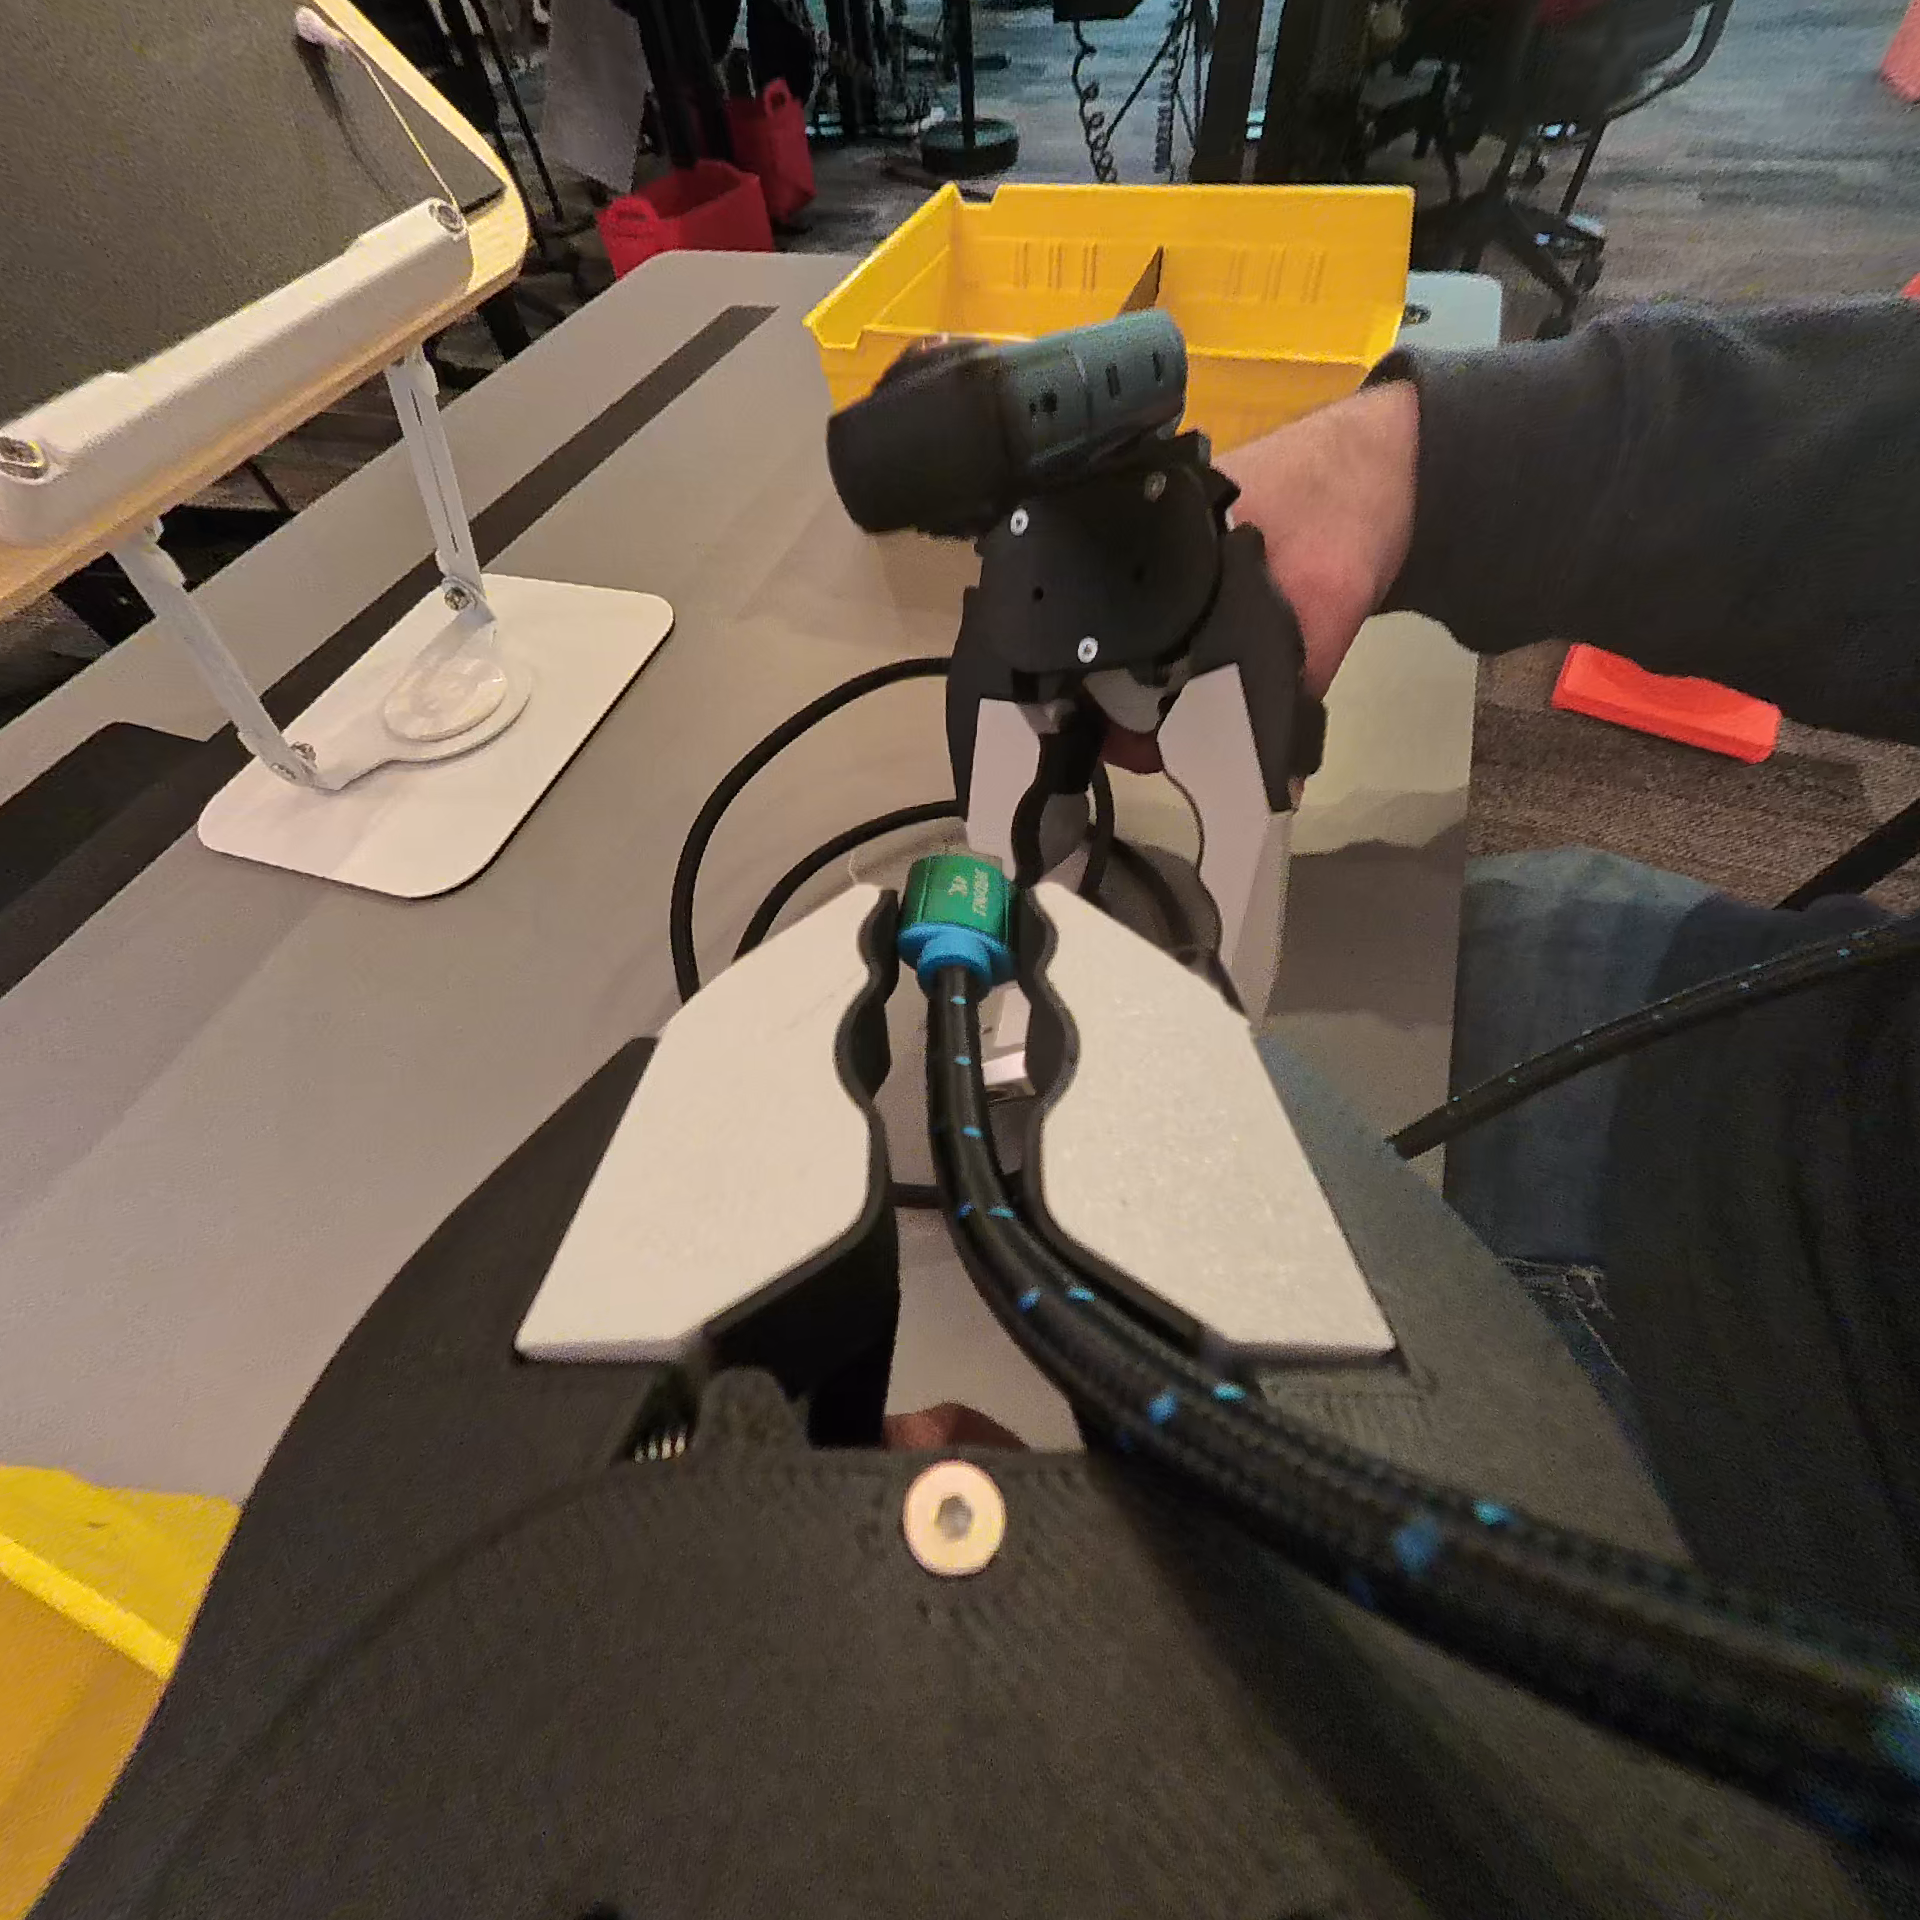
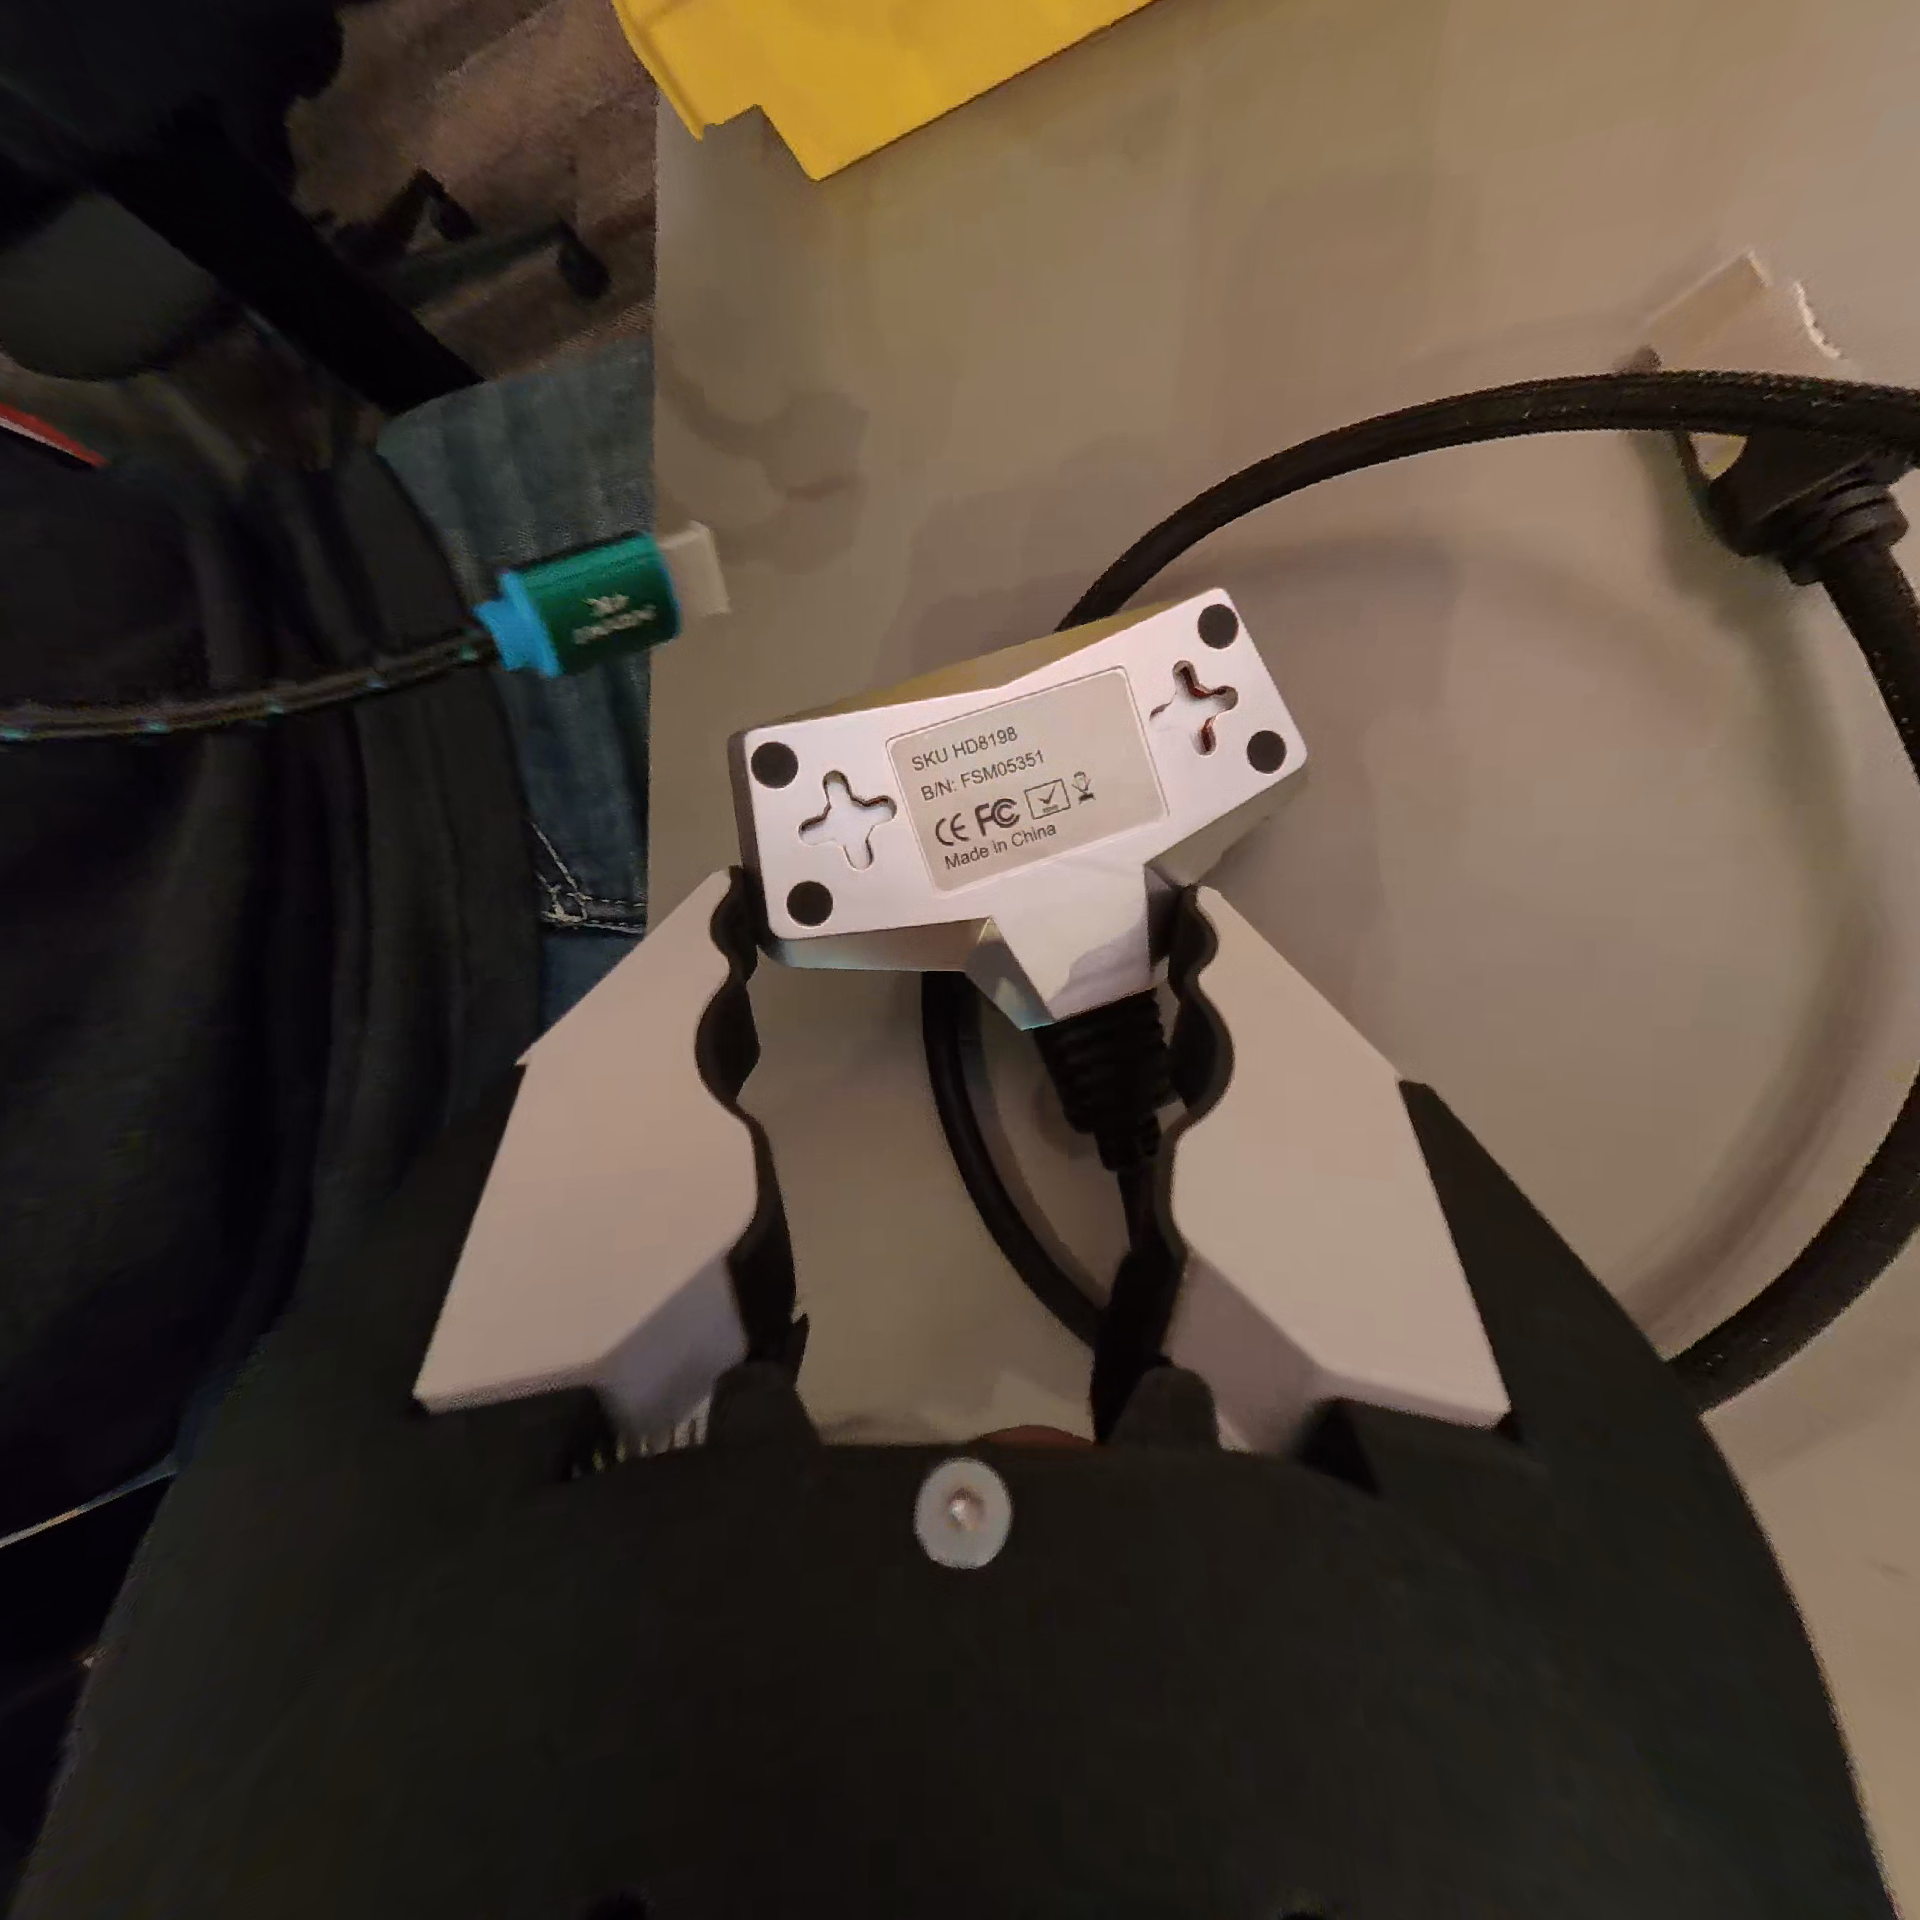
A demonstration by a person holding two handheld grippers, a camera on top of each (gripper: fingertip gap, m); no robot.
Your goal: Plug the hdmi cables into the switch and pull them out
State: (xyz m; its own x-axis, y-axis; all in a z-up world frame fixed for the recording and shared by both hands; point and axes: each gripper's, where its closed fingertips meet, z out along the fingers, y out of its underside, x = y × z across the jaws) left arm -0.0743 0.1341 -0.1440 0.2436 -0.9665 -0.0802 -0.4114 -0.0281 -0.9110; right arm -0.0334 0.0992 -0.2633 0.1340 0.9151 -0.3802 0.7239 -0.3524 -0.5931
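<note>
My left gripper (image 1: 961,909) is shut on a green HDMI plug (image 1: 956,894) with a blue collar. Its black braided cable (image 1: 1039,1299) with blue flecks runs back between the fingers. A silver plug tip (image 1: 1003,1049) shows just under it. My right gripper (image 2: 956,914) is shut on the silver HDMI switch (image 2: 1018,790), whose labelled underside faces the camera; its own black lead (image 2: 1112,1081) trails back between the fingers. In the left wrist view the right gripper (image 1: 1122,883) points down just behind the green plug. In the right wrist view a green plug (image 2: 603,613) sits left of the switch, apart from it.
The grey table (image 1: 312,1039) carries a white tablet stand (image 1: 436,748) at the left and a yellow bin (image 1: 1112,270) at the back. A thick black cable (image 2: 1455,416) loops around the switch. A person's sleeve (image 1: 1662,499) and legs (image 1: 1558,987) are at the right edge. My hands' fingertips stand some 12 cm from each other.
</note>
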